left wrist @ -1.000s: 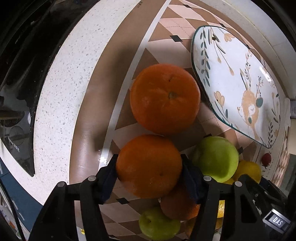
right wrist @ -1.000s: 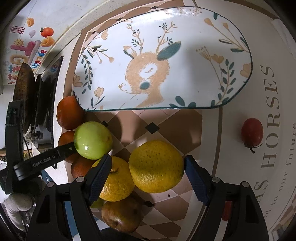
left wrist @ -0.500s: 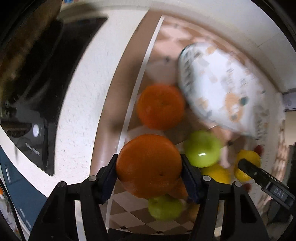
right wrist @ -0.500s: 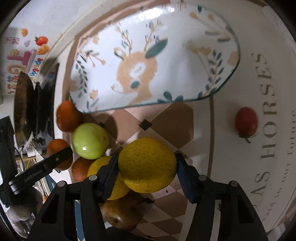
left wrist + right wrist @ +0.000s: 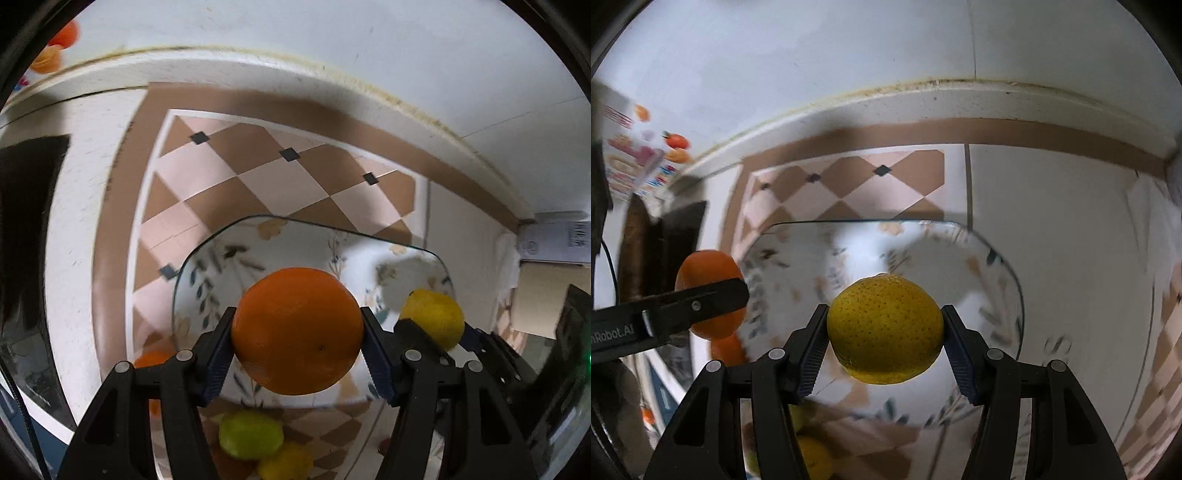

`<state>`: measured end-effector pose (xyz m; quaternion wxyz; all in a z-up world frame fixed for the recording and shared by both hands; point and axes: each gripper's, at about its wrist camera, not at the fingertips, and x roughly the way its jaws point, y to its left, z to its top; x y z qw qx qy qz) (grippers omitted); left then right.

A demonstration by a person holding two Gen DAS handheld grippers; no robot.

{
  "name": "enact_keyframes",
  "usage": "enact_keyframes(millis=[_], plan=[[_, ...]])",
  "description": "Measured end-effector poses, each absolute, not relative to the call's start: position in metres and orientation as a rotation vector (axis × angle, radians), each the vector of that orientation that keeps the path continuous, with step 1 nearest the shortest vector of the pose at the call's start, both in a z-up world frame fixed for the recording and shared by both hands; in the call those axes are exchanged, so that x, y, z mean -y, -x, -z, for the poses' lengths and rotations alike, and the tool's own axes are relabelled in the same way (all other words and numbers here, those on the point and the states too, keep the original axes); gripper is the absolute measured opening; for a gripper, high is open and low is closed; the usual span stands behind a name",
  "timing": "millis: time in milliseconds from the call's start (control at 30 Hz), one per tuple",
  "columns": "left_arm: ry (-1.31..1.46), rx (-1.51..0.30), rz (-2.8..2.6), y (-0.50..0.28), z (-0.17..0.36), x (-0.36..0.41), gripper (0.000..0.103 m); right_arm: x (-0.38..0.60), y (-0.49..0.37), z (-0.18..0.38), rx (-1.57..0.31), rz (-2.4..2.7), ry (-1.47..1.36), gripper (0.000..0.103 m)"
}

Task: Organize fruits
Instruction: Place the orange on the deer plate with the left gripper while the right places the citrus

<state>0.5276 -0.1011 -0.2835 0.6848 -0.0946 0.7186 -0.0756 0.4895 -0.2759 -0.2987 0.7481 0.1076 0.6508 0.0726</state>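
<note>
Two fruits: carried above the plate (image 5: 207, 258) for setting down
Left gripper (image 5: 297, 334): clamped on orange (image 5: 297, 328)
Right gripper (image 5: 884, 330): clamped on yellow citrus (image 5: 884, 328)

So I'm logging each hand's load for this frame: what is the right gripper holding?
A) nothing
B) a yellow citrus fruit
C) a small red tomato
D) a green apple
B: in the right wrist view the right gripper is shut on the yellow citrus fruit, its pads pressing both sides, above the deer-pattern plate.
</note>
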Motion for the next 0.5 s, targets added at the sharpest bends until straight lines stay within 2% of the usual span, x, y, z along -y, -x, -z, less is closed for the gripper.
enact_keyframes(millis=[500], plan=[[0.180,-1.726,0.159,-0.548,0.327,0.118,0.061,0.253,-0.507,0.331,-1.524,-0.182,-0.117,0.062]])
